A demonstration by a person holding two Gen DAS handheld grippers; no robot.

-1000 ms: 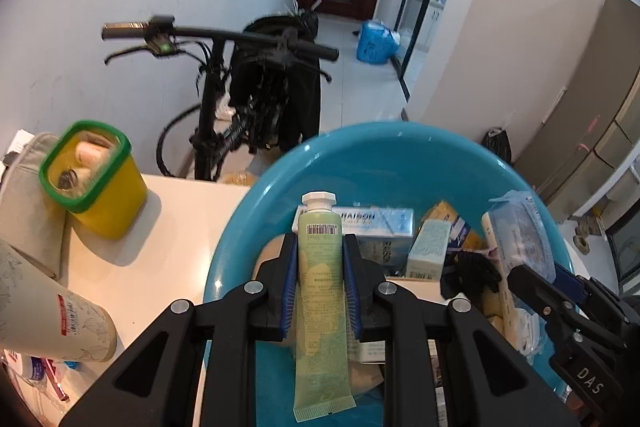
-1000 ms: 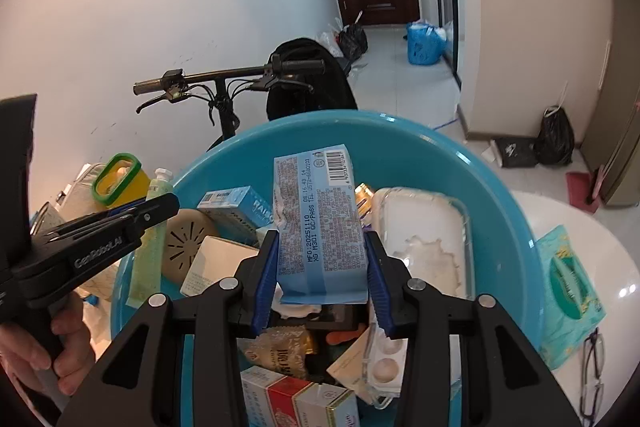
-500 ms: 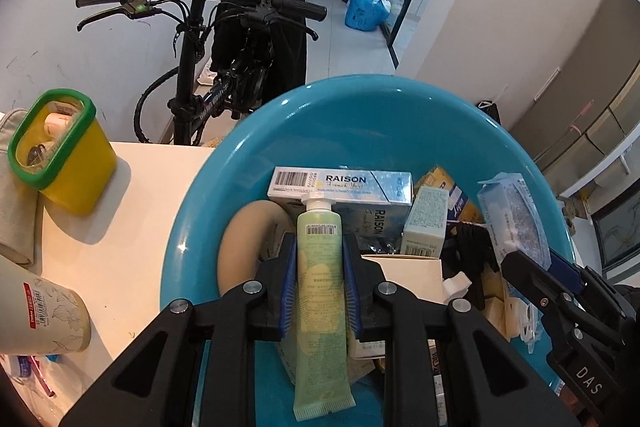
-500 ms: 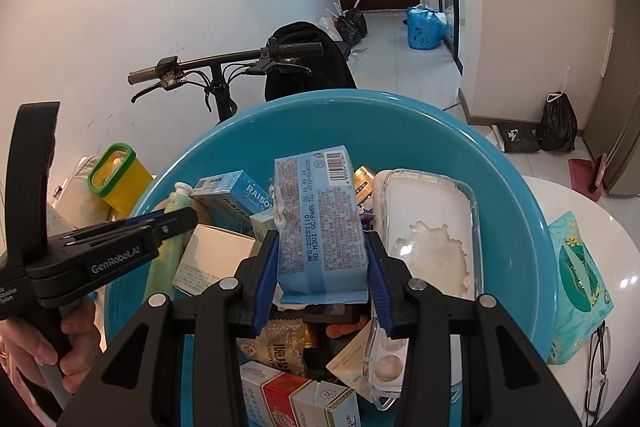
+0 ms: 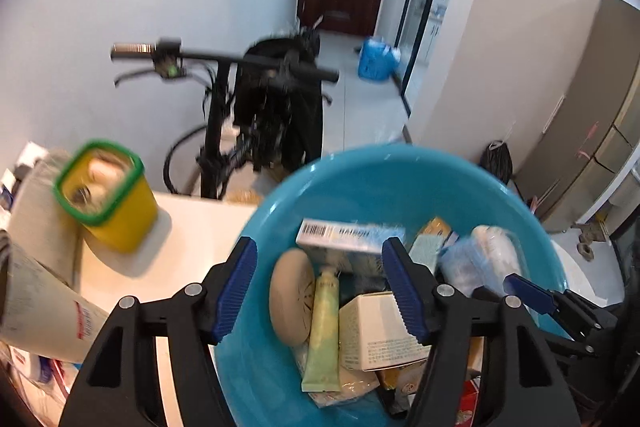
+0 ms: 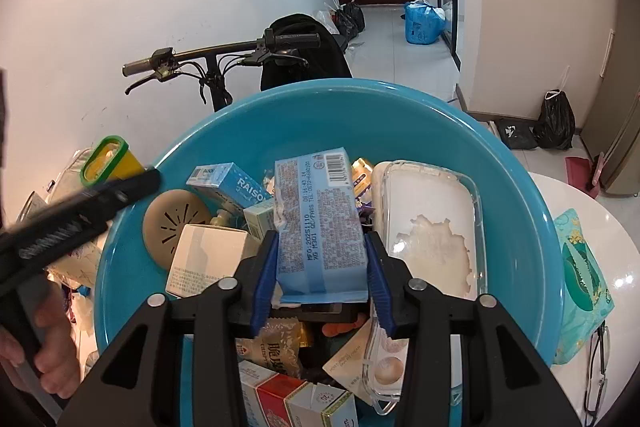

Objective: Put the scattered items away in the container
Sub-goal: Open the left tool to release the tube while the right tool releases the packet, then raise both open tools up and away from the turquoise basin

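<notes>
A: Hallway behind: bicycle point(image 6: 224, 67), dark door. White table point(image 5: 192, 223) carries the teal basin point(image 6: 304, 115), i.e. your container.

B: Left gripper point(image 5: 320, 291) status?

A: Jaws opening, nothing between the pads. Pale green tube point(image 5: 322, 327) lies inside the basin beside a beige disc point(image 5: 290, 299), so judge that drop done.

B: Right gripper point(image 6: 322, 279)?

A: Jaws opening, but pads are at the sides of the light blue packet point(image 6: 320, 227); it's over the pile, prob. for release.

B: Legible text?

A: Blue carton point(image 6: 230, 183) reads "RAISO…". Packet shows "MFG:20251110". Yellow tub w/ green rim point(image 5: 106, 195) and green pouch point(image 6: 580, 283) sit outside.
</notes>
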